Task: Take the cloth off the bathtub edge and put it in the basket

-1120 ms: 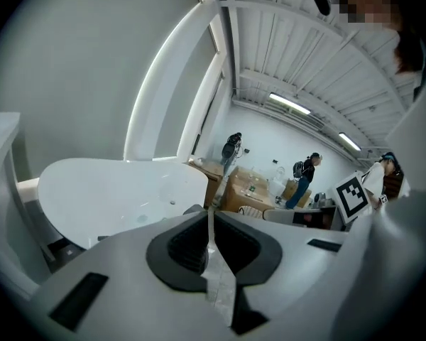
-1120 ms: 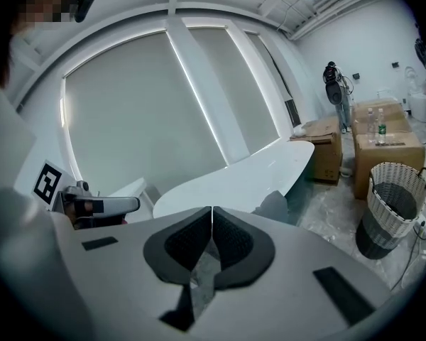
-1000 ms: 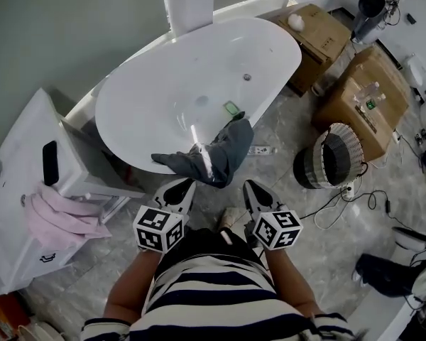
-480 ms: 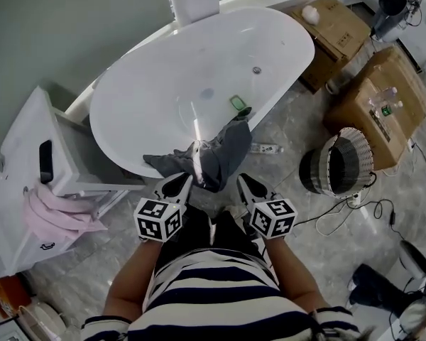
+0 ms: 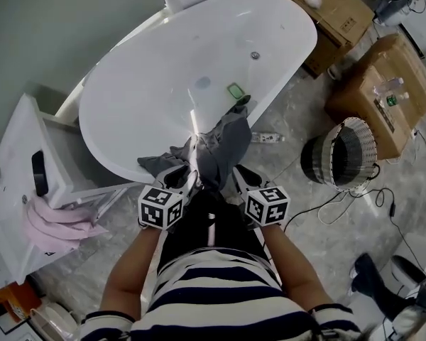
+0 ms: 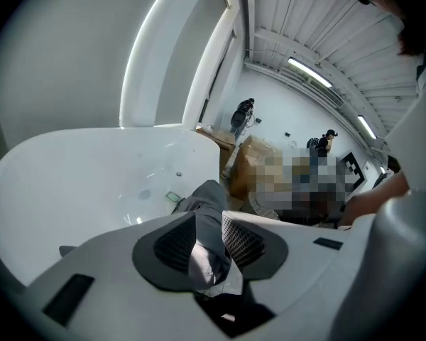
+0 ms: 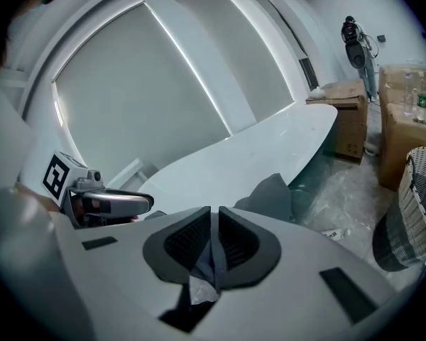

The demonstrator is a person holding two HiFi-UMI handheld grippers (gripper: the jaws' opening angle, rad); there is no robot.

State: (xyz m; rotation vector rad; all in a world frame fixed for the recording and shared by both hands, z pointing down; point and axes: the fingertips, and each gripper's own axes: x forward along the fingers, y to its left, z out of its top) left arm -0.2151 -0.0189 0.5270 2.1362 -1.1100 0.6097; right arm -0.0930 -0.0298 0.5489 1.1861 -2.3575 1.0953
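Pinching cloth (image 5: 226,139) w/ R gripper (image 7: 214,226)

Dark grey cloth (image 5: 224,144), still on the bathtub (image 5: 163,84) edge; basket (image 5: 314,163) apart.
Cloth crumpled, draped over the white tub's near rim, one part inside, one end hanging outside between the jaws of my left claw (image 6: 209,240), which have just been opening. Basket round, striped, upright on the floor, right of the tub.

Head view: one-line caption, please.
Left gripper, jaws just opened around grey cloth draped over bathtub edge; right gripper shut alongside.
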